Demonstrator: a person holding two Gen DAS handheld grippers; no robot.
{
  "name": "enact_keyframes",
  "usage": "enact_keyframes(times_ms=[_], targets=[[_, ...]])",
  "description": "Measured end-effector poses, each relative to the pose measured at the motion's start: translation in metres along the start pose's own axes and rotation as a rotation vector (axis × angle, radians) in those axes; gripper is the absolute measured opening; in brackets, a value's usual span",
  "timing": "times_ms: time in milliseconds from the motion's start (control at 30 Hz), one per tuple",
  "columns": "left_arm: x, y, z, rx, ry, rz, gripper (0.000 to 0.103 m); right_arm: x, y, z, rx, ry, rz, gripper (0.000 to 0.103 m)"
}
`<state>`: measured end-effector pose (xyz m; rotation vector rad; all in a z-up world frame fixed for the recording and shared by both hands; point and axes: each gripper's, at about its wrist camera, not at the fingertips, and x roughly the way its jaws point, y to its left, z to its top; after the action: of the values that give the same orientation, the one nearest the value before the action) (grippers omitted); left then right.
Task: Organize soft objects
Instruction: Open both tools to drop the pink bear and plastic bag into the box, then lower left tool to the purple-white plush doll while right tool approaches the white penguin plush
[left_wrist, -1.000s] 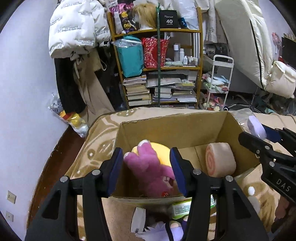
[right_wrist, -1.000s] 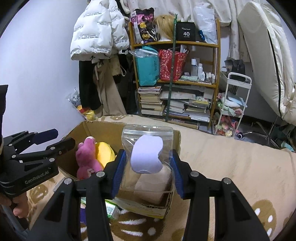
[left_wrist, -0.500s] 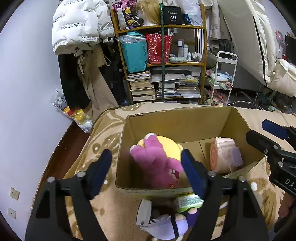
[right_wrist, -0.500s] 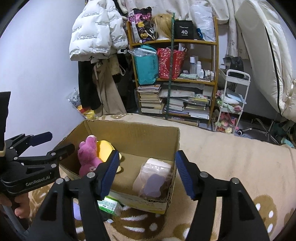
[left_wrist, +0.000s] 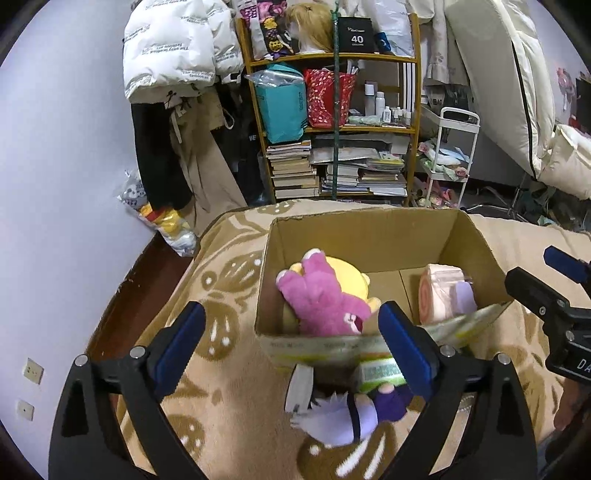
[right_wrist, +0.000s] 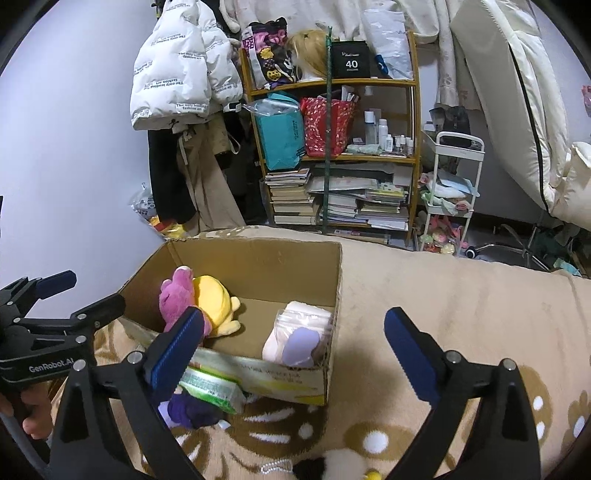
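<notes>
A cardboard box (left_wrist: 369, 236) stands on a beige patterned blanket; it also shows in the right wrist view (right_wrist: 258, 258). Inside lie a pink plush (left_wrist: 321, 299) on a yellow plush (left_wrist: 347, 273), and a bagged pink roll toy with a lilac piece (left_wrist: 443, 295). The right wrist view shows the same pink plush (right_wrist: 177, 295), yellow plush (right_wrist: 214, 302) and bagged toy (right_wrist: 299, 336). My left gripper (left_wrist: 291, 343) is open and empty over the box's near wall. My right gripper (right_wrist: 293, 345) is open and empty above the box's right end.
A purple-and-white plush (left_wrist: 354, 410) and a green-labelled packet (left_wrist: 376, 373) lie on the blanket (right_wrist: 443, 295) in front of the box. A cluttered bookshelf (left_wrist: 332, 129), hanging coats (left_wrist: 177, 92) and a white cart (left_wrist: 450, 155) stand behind. Wooden floor (left_wrist: 136, 288) lies left.
My left gripper opened and let go of the pink plush in the box. My right gripper opened, dropped the bagged toy into the box, and both drew back.
</notes>
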<state>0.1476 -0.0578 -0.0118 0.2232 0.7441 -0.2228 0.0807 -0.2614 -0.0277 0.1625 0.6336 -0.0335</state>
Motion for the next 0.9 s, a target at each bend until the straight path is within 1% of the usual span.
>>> enact_keyframes(times_ms=[200,333,433,567,900], targets=[[-0.012,0.003,-0.011,-0.01,0.018,0.012,0.093,-0.015,-0.002,-0.005,0.013,0.007,-0.005,0.102],[-0.017,0.002,-0.02,0.0,0.056,-0.001,0.093,-0.026,-0.004,-0.009,0.018,0.008,-0.014,0.102],[-0.021,0.002,-0.024,-0.001,0.064,-0.001,0.093,-0.031,-0.005,-0.012,0.026,0.017,-0.018,0.102],[-0.025,0.006,-0.033,-0.018,0.079,-0.004,0.093,-0.039,-0.008,-0.02,0.048,0.043,-0.013,0.102],[-0.03,0.007,-0.057,-0.045,0.139,-0.012,0.093,-0.039,-0.016,-0.04,0.098,0.157,-0.03,0.102]])
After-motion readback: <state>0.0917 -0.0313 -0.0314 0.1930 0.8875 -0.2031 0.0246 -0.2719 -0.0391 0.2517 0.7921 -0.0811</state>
